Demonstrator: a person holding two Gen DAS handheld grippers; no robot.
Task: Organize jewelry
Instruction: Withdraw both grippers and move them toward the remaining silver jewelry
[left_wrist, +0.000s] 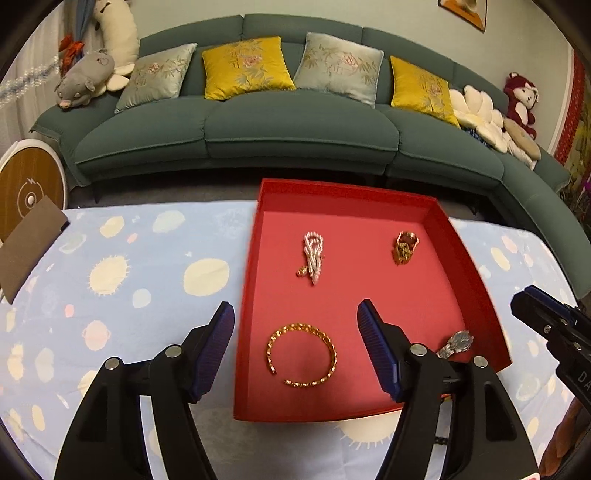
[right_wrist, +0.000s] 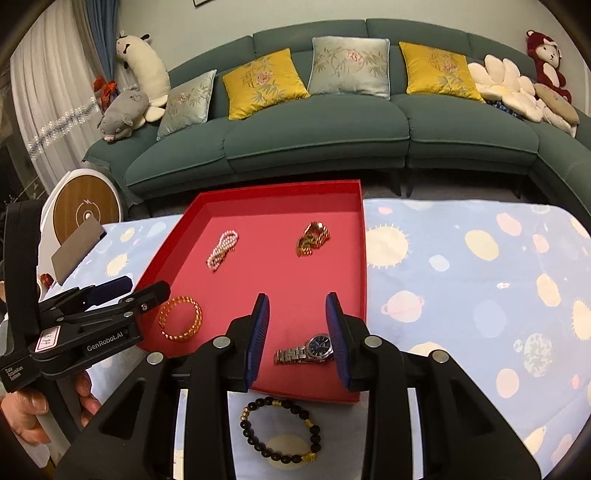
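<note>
A red tray (left_wrist: 369, 273) (right_wrist: 266, 269) lies on the patterned cloth. In it are a pearl bracelet (left_wrist: 313, 256) (right_wrist: 222, 250), a gold watch (left_wrist: 405, 246) (right_wrist: 313, 238), a gold bangle (left_wrist: 302, 354) (right_wrist: 181, 323) and a silver watch (left_wrist: 456, 343) (right_wrist: 306, 350). A black bead bracelet (right_wrist: 280, 430) rests on the cloth just in front of the tray. My left gripper (left_wrist: 295, 305) (right_wrist: 144, 288) hovers open over the gold bangle, holding nothing. My right gripper (right_wrist: 297, 298) (left_wrist: 546, 321) stands open above the silver watch, and its pads are not pressing on it.
The cloth (right_wrist: 480, 295) covers the table to the left and right of the tray. A brown card (left_wrist: 29, 247) lies at the table's left edge. Beyond the far edge stands a green sofa (left_wrist: 295, 125). A person's hand (right_wrist: 22, 413) holds the left gripper.
</note>
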